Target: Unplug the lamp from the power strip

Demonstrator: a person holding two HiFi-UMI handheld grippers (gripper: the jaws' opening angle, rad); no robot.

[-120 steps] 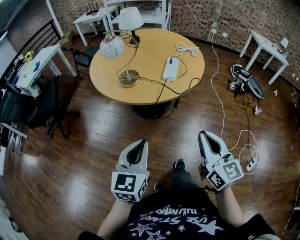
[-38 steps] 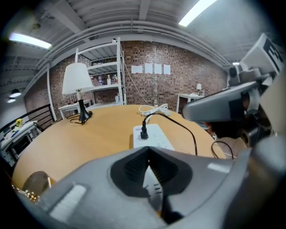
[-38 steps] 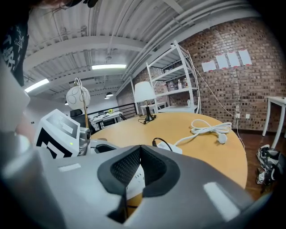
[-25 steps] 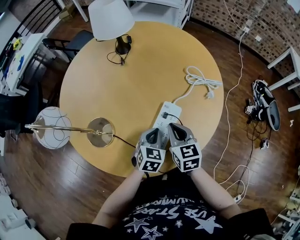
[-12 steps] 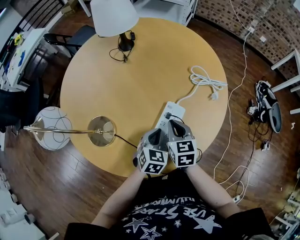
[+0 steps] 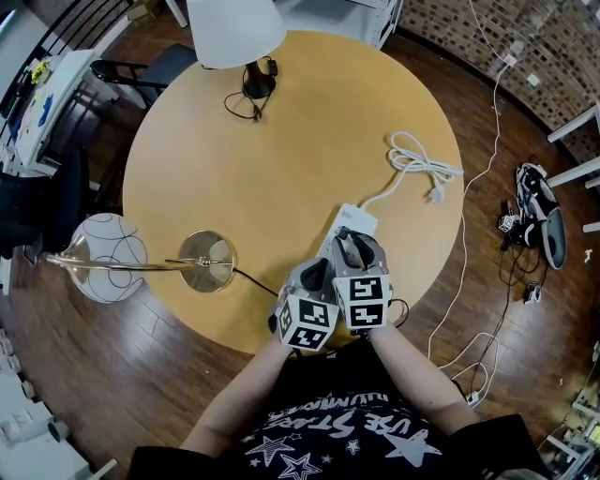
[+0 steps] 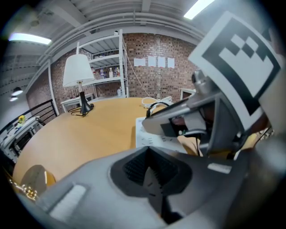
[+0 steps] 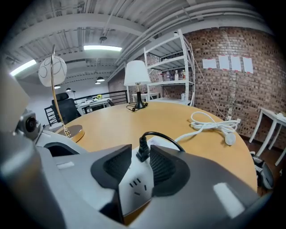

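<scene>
A white power strip [image 6: 353, 221] lies on the round wooden table [image 6: 281, 141], with a black plug [image 8: 142, 149] standing in it. My right gripper [image 8: 140, 163] reaches over the strip's near end, its jaws opening. The plug stands between its fingertips with a thin gap on each side. My left gripper [image 6: 314, 272] hovers just left of it at the table's near edge, shut and empty. The gold-based lamp [image 6: 208, 262] stands at the left, its globe [image 6: 111, 270] hanging past the table edge. Its black cord [image 6: 253, 278] runs toward the grippers.
A second lamp with a white shade [image 6: 234, 28] stands at the far edge. A coiled white cable [image 6: 422, 164] lies at the right of the table. Chairs, side tables and loose cables on the floor ring the table.
My right gripper has slid forward over the near end of the power strip and now covers the plug in the head view. The left gripper has stayed beside it.
</scene>
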